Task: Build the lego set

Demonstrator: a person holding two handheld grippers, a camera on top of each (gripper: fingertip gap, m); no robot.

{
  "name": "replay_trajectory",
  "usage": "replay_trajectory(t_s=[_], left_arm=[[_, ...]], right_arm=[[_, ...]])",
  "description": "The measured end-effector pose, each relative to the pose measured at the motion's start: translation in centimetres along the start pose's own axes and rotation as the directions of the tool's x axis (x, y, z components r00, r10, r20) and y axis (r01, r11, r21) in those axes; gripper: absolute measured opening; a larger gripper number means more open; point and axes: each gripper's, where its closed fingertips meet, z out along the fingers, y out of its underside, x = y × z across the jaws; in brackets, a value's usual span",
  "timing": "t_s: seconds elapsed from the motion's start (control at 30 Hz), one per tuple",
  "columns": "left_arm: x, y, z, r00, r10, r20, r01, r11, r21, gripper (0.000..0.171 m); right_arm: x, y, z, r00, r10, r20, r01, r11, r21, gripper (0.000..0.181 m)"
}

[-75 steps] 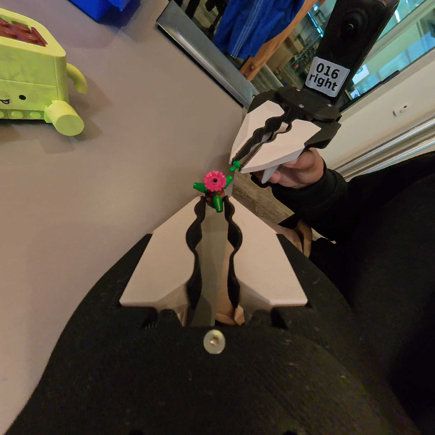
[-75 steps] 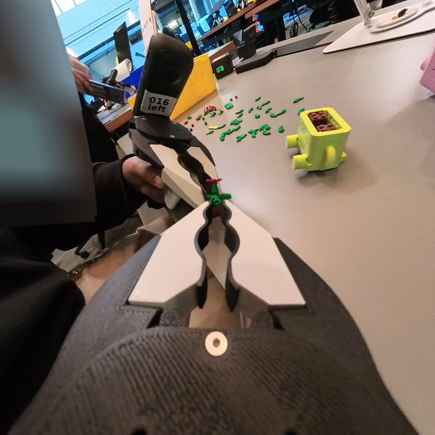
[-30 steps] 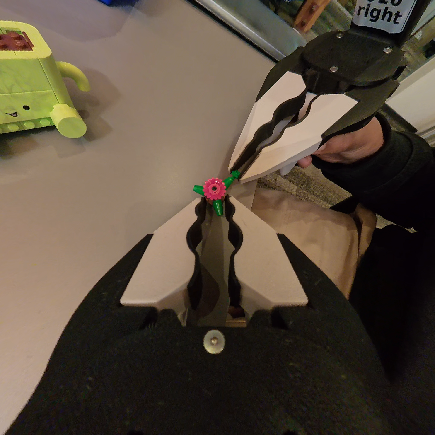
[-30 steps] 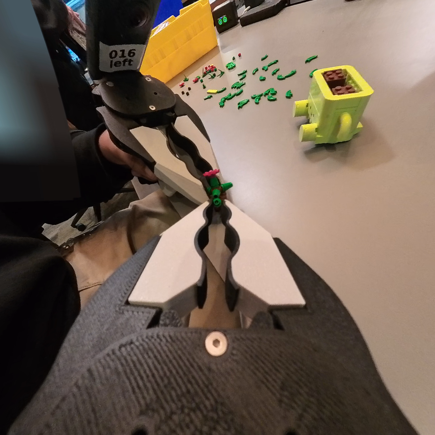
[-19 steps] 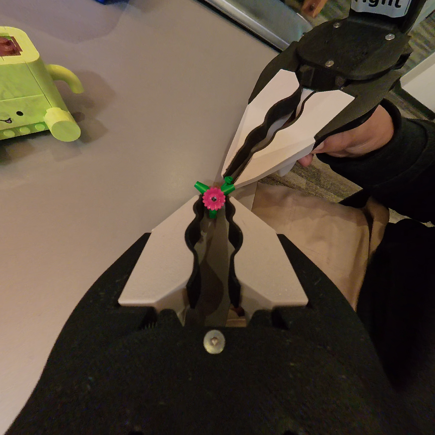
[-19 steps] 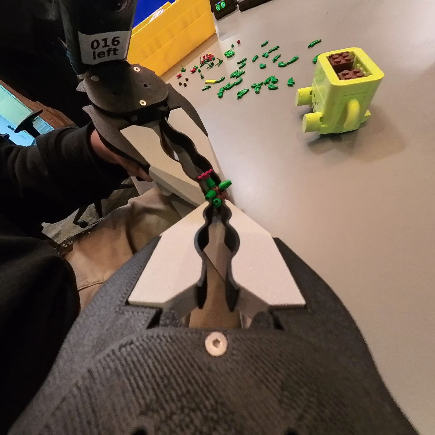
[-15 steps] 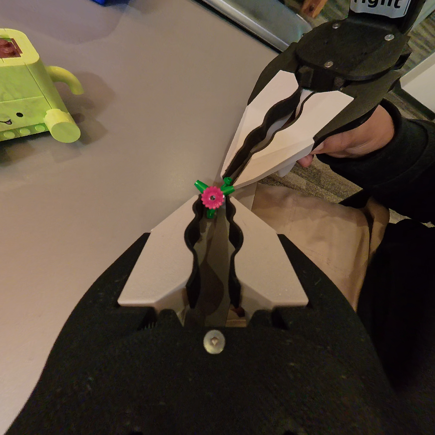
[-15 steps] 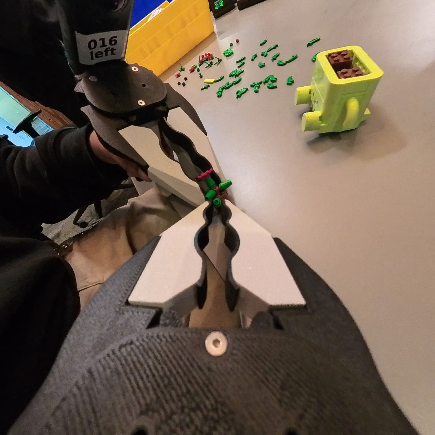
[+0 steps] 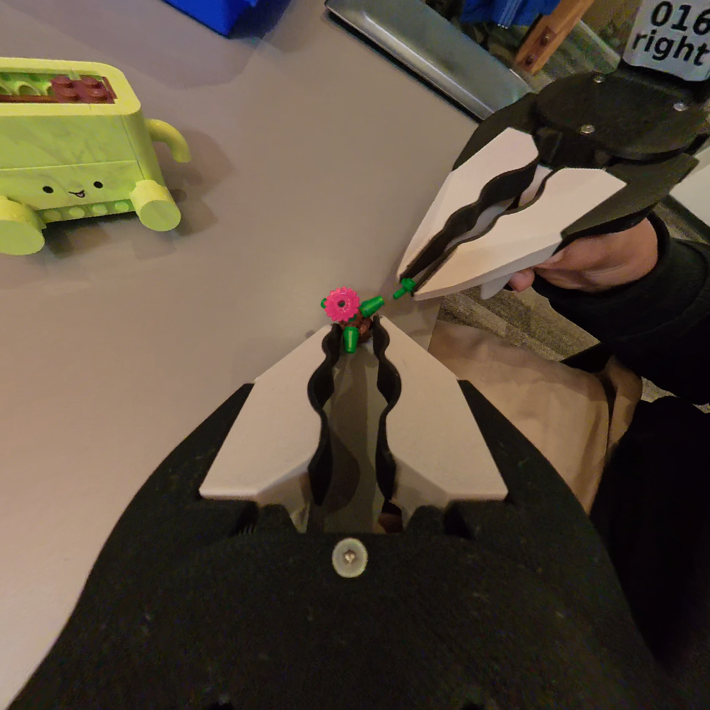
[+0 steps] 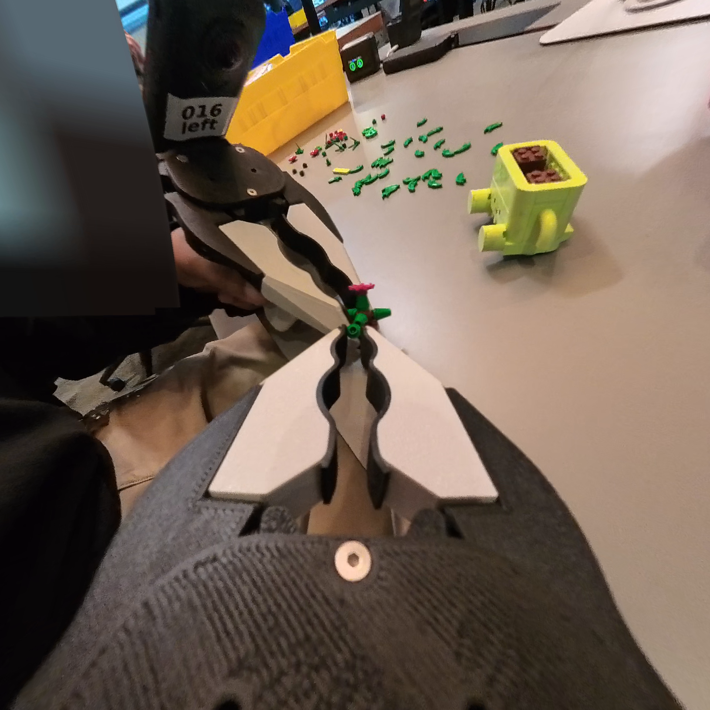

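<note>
My left gripper point(image 9: 352, 327) is shut on a small flower piece point(image 9: 342, 304): a pink blossom on a brown hub with green cone tips. It also shows in the right wrist view point(image 10: 363, 303). My right gripper point(image 10: 353, 333) is shut on a small green stem piece point(image 10: 353, 329), held just beside the flower. In the left wrist view the right gripper point(image 9: 408, 286) holds that green piece point(image 9: 403, 289) a short gap to the right of the flower's green tip. Both are held over the grey table's near edge point(image 9: 407, 215).
A lime-green brick-built pot with a face point(image 9: 69, 153) and brown bricks on top stands on the table; it also shows in the right wrist view point(image 10: 526, 199). Several loose green and red pieces point(image 10: 392, 165) lie beyond. A yellow bin point(image 10: 292, 96) stands behind them. Only a small space, under 4 cm, lies between the two pairs of fingers.
The right gripper's green piece touched the flower half a second ago; now it sits a short gap to the right. The left wrist view has tilted, showing more of the pot.
</note>
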Motion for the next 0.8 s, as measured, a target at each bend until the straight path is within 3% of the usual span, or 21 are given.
replay_trajectory(t_s=[0.8], left_arm=[[0.00, 0.53, 0.43, 0.994, 0.087, 0.071, -0.084, 0.995, -0.046, 0.016]], right_arm=[[0.36, 0.66, 0.35, 0.999, -0.031, -0.042, 0.029, 0.999, -0.043, 0.004]])
